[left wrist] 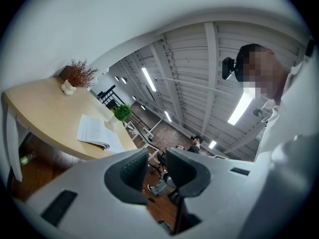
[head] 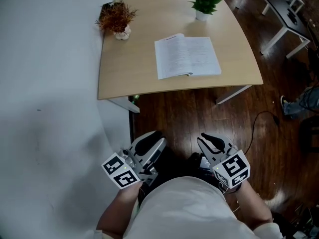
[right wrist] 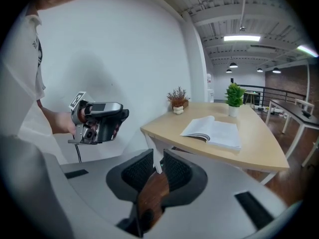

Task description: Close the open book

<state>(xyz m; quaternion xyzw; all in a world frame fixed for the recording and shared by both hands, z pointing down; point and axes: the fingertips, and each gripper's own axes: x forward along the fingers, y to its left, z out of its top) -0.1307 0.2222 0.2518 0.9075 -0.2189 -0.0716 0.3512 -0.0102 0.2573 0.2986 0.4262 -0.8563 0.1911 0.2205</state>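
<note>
Two pairs of jaws stand narrowly apart with nothing between them. The left gripper [left wrist: 157, 169] shows a slim gap over floor and a far room, and the right gripper [right wrist: 155, 169] shows a like gap over brown floor [head: 199, 113]. We hold both low and close to the body, well apart from the desk [head: 132, 71]. The open book [head: 187, 56] lies flat, pages up, near the desk's front edge and untouched.

We judge the step in hand to be the approach. To do it well, we should bring one gripper to an outer edge of the book, slide a jaw under that half and swing it over the spine. The other gripper should steady the opposite half so the book cannot slide off the front edge.

Only the head view shows both grippers against the desk, with the dried plant [head: 116, 19] and green plant [head: 204, 1] at its far corners. The right gripper view shows the book from the side, its pages arching up at the spine, and the left gripper held in front of the white wall. The left gripper view adds the desk's underside and the ceiling.
</note>
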